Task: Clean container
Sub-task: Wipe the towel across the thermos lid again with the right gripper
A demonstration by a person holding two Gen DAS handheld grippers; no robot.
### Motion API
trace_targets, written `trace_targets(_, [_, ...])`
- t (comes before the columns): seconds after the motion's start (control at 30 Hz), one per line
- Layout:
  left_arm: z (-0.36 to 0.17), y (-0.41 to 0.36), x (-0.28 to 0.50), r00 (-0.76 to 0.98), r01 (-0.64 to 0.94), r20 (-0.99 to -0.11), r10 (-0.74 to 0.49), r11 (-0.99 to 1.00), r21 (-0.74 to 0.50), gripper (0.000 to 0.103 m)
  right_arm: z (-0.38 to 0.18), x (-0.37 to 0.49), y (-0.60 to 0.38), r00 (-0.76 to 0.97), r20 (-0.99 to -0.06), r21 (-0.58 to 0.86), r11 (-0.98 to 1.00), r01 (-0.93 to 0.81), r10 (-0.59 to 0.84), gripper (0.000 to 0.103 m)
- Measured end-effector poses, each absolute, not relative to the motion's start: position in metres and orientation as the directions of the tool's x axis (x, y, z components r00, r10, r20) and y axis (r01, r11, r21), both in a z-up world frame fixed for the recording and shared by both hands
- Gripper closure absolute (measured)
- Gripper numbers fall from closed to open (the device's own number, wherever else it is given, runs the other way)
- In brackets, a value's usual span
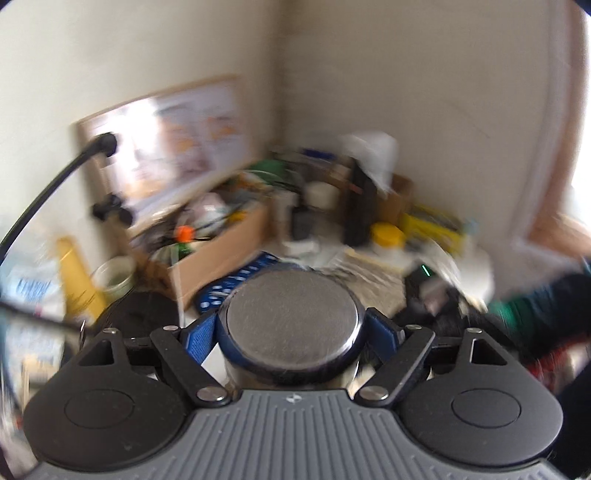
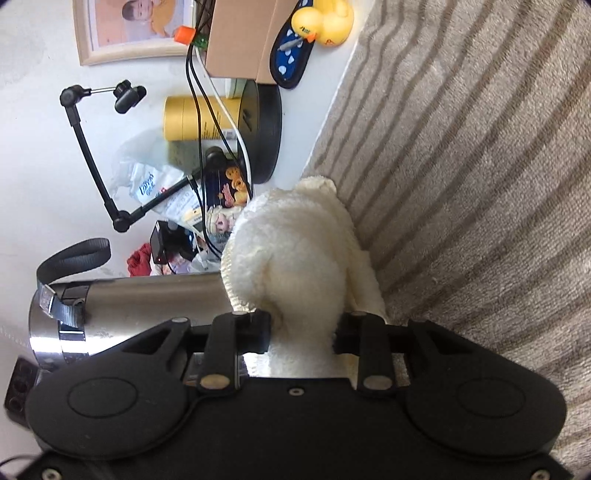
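In the blurred left wrist view, a stainless steel flask [image 1: 291, 310] shows its round flat end to the camera. My left gripper [image 1: 293, 332] is shut on it, and the blue pads [image 1: 201, 332] press its sides. In the right wrist view the same flask [image 2: 147, 299] lies across the picture, its grey strap [image 2: 74, 258] at the left end. My right gripper [image 2: 303, 328] is shut on a fluffy cream cloth [image 2: 291, 251]. The bunched cloth rests against the flask's body and hides its right-hand part.
A cardboard box [image 1: 221, 251] of clutter, a yellow-lidded jar [image 1: 386, 236] and a framed picture [image 1: 166, 140] fill the corner ahead. The right wrist view shows a striped beige fabric [image 2: 480, 184], a rubber duck [image 2: 321, 22], a yellow tube [image 2: 195, 118] and a black jointed stand [image 2: 88, 147].
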State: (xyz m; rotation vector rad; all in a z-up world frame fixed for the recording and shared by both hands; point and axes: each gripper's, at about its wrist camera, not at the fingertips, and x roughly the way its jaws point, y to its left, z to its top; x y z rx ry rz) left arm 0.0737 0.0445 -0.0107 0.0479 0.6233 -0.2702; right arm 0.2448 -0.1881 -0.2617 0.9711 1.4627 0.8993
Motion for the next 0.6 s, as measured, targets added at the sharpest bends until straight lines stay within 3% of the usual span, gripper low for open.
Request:
trace_targets(0.17, [-0.015, 0.038, 0.062, 0.844, 0.096, -0.52, -0.129, 0.991, -0.09, 0.02, -0.267, 0.24, -0.19, -0.034, -0.348, 0.927, 0.349, 0.138, 0.937, 0.075])
trace_targets(0.37, [-0.013, 0.048, 0.06, 0.832, 0.173, -0.522, -0.189, 0.982, -0.079, 0.02, -0.253, 0.235, -0.195, 0.001, -0.238, 0.956, 0.234, 0.177, 0.971, 0.075])
trace_targets(0.6, [-0.018, 0.054, 0.056, 0.836, 0.228, -0.492, -0.243, 0.969, -0.091, 0.02, -0.211, 0.234, -0.193, 0.008, -0.109, 0.989, 0.108, 0.097, 0.994, 0.075])
